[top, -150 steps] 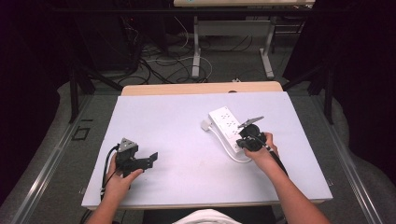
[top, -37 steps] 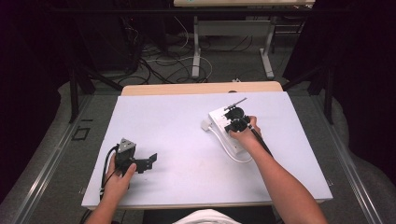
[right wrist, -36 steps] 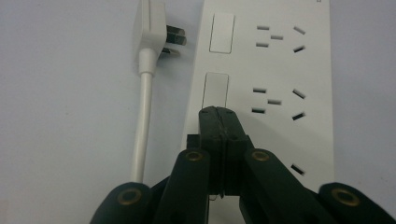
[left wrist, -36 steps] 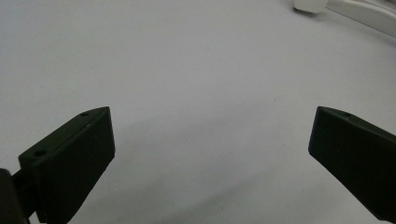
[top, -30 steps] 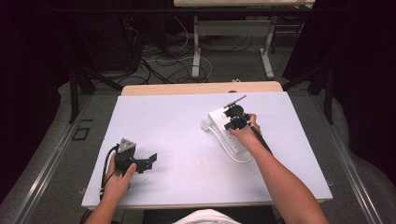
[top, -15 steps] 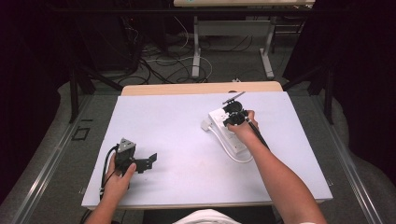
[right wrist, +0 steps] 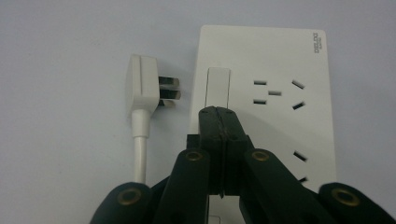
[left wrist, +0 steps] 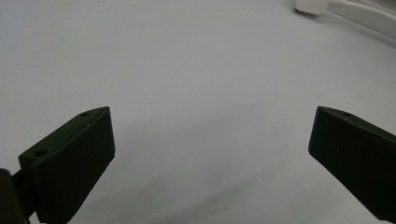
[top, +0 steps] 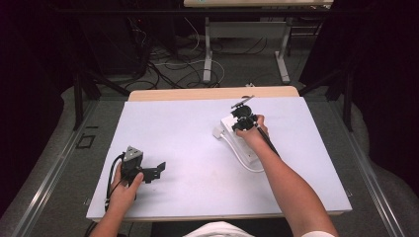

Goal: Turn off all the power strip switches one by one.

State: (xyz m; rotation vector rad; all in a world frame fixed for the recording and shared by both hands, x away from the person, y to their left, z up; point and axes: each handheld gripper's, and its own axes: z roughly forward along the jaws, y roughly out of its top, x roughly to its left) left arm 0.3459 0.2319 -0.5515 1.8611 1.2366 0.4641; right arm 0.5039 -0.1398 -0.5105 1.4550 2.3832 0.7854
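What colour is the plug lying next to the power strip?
White, with grey metal prongs; the plug shows best in the right gripper view, beside the white power strip.

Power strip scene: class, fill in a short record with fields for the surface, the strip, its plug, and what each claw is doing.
surface: white table
power strip: white, lying flat, sockets up
switch: long white rocker near the strip's edge
plug: white, unplugged, on the table beside the strip, prongs toward it
right claw: jaws closed together, tips at the switch
left claw: jaws wide apart over bare table, holding nothing
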